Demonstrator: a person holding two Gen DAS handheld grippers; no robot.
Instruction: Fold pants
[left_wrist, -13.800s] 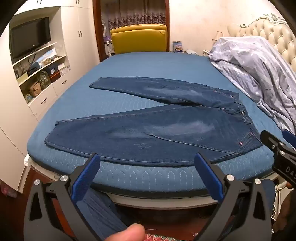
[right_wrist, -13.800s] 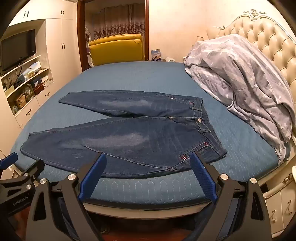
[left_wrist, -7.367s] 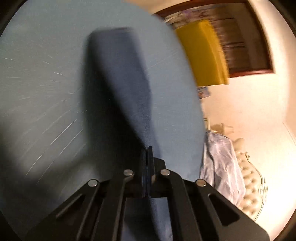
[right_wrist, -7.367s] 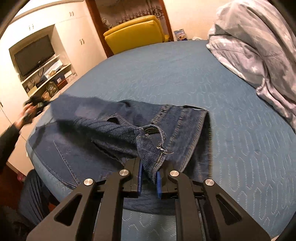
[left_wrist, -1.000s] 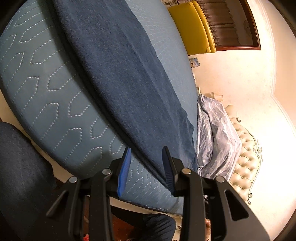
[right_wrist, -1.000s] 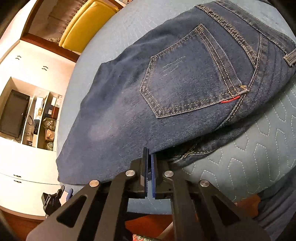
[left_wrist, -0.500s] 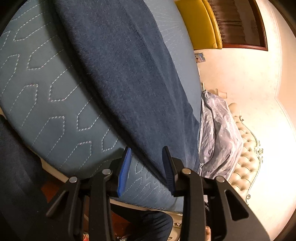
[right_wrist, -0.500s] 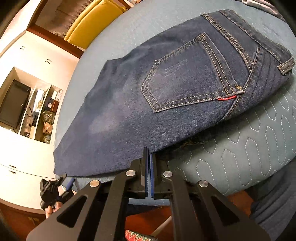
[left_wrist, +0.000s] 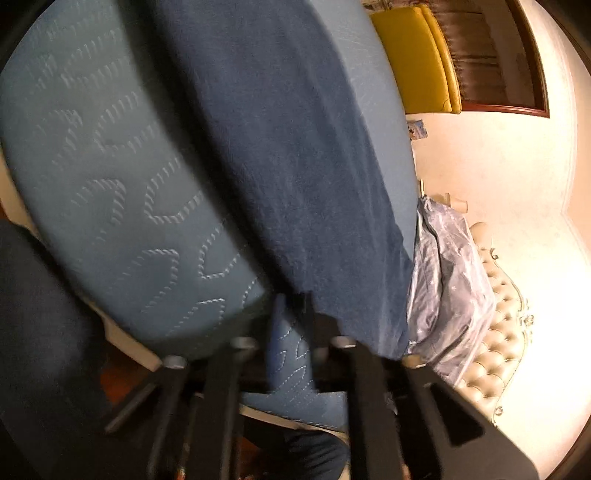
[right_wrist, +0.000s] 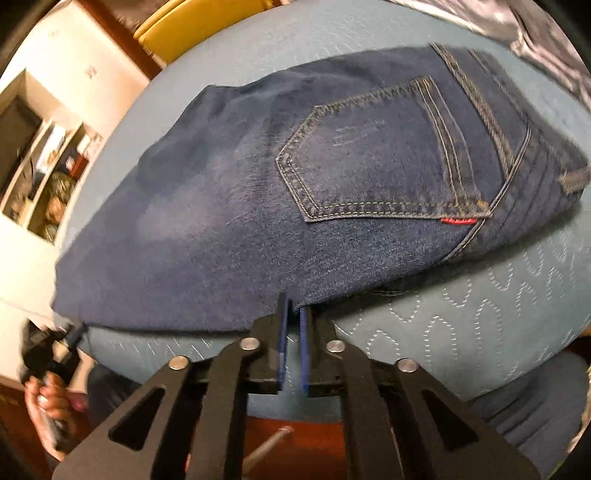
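Note:
The dark blue jeans (right_wrist: 258, 206) lie folded lengthwise on the blue quilted bed (right_wrist: 461, 332), back pocket up, waistband to the right. My right gripper (right_wrist: 293, 317) sits at their near edge with a narrow gap between its blue pads and no cloth between them. In the left wrist view the legs of the jeans (left_wrist: 280, 155) run away across the bed (left_wrist: 122, 206). My left gripper (left_wrist: 291, 314) is open at their near edge, blurred, holding nothing. It also shows in the right wrist view at the far left, at the leg end (right_wrist: 70, 336).
A grey duvet (left_wrist: 450, 273) is heaped by the tufted headboard (left_wrist: 498, 332). A yellow armchair (left_wrist: 417, 59) stands beyond the bed. White shelving (right_wrist: 44, 177) lines the wall. The bed's near edge lies just under both grippers.
My right gripper has opened slightly and drawn back from the jeans' edge. My left gripper has stayed open and shifted along the leg edge, blurring the view.

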